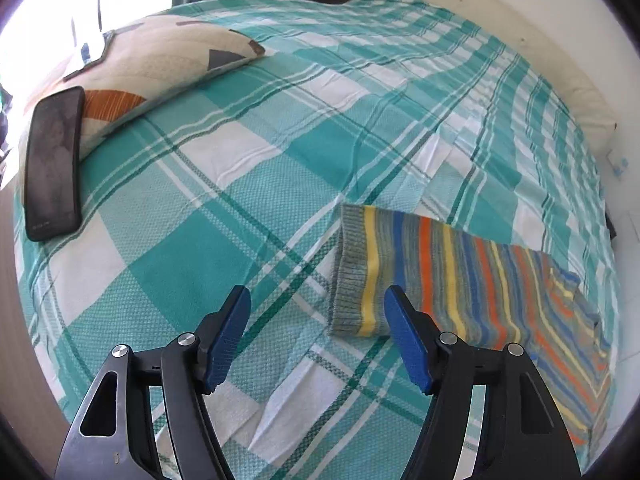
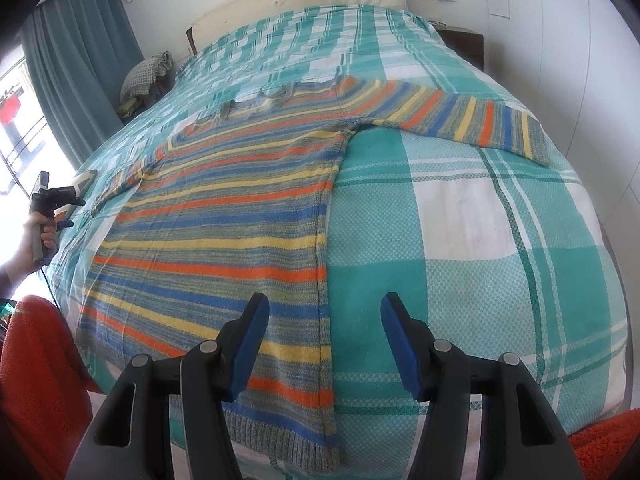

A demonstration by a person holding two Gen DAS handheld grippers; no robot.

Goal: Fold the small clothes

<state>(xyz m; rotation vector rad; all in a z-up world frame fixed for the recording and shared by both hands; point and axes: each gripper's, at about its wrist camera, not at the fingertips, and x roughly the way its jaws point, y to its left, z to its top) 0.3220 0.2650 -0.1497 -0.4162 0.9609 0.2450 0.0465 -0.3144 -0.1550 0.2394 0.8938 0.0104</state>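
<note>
On the bedspread (image 2: 460, 208), sweater (image 2: 224, 216) hem runs behind the spread, empty right claw (image 2: 324, 344).

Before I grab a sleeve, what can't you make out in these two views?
- Left wrist view: the striped knit sweater's body runs off the right edge; only one sleeve cuff shows.
- Right wrist view: the sweater's left sleeve end is hidden near the left gripper.
- Right wrist view: the hem's lower-left corner sits behind the right gripper.

Your black plastic left gripper (image 1: 318, 334) and black plastic right gripper (image 2: 325, 338) carry blue textured pads (image 1: 228, 340) and round silver pivot screws (image 2: 209, 347).
</note>
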